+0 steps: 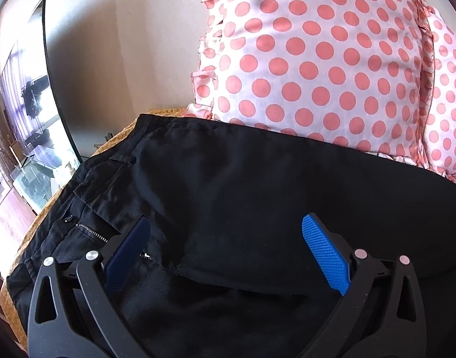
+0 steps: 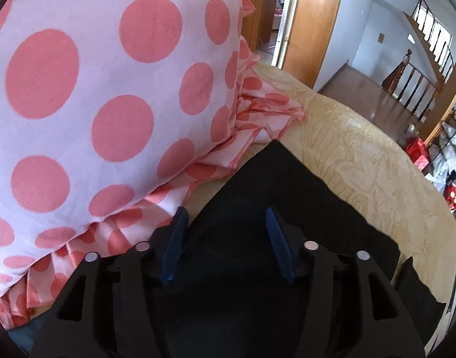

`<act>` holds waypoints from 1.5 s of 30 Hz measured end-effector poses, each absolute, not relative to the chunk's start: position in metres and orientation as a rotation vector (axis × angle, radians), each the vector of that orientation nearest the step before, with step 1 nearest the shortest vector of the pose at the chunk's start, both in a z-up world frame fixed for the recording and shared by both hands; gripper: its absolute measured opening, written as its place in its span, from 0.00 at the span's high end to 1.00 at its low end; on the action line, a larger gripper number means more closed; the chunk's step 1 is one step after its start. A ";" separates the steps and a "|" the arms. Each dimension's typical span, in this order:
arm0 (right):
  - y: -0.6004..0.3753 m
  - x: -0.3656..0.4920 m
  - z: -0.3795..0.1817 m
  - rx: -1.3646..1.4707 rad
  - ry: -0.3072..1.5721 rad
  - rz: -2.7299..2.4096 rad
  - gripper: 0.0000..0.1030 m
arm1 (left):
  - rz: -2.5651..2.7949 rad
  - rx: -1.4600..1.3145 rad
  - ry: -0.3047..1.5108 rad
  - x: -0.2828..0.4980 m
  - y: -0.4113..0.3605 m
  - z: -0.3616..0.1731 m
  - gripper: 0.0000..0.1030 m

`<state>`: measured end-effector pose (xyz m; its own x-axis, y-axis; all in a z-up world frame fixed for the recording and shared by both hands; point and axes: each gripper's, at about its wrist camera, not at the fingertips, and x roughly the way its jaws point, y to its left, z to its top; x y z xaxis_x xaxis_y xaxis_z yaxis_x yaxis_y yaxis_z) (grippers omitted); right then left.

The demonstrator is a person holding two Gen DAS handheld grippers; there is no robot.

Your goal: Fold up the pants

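Note:
Black pants lie spread on a yellow patterned bed cover. The waistband, button and zipper are at the left in the left wrist view. My left gripper is open just above the crotch area, with blue pads wide apart and nothing between them. In the right wrist view a leg end of the pants lies on the cover. My right gripper is open over that leg end, holding nothing.
A large white pillow with pink dots rests against the far edge of the pants and shows at left in the right wrist view. A TV screen stands at left. A wooden door and stair railing lie beyond the bed.

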<state>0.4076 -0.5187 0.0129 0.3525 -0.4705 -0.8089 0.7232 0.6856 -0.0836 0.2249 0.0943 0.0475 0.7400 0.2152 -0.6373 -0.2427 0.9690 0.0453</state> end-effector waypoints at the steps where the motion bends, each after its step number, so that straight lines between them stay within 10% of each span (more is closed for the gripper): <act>1: -0.519 0.409 0.013 0.295 0.924 -0.787 0.45 | 0.252 -0.037 0.695 0.225 0.093 0.047 0.02; 7: -0.523 0.406 0.012 0.305 0.902 -0.709 0.90 | 0.245 -0.035 0.693 0.224 0.093 0.047 0.02; 10: -0.526 0.396 0.014 0.360 0.875 -0.660 0.95 | 0.238 -0.043 0.696 0.224 0.095 0.046 0.02; 45: -0.520 0.133 0.025 0.749 0.644 -0.246 0.95 | 0.303 0.009 0.595 0.173 0.085 0.095 0.02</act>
<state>0.1331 -0.5203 0.0252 0.7821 0.0155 -0.6230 0.4267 0.7153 0.5534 0.1730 0.0853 0.0949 0.7852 0.2837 -0.5504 -0.2785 0.9557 0.0953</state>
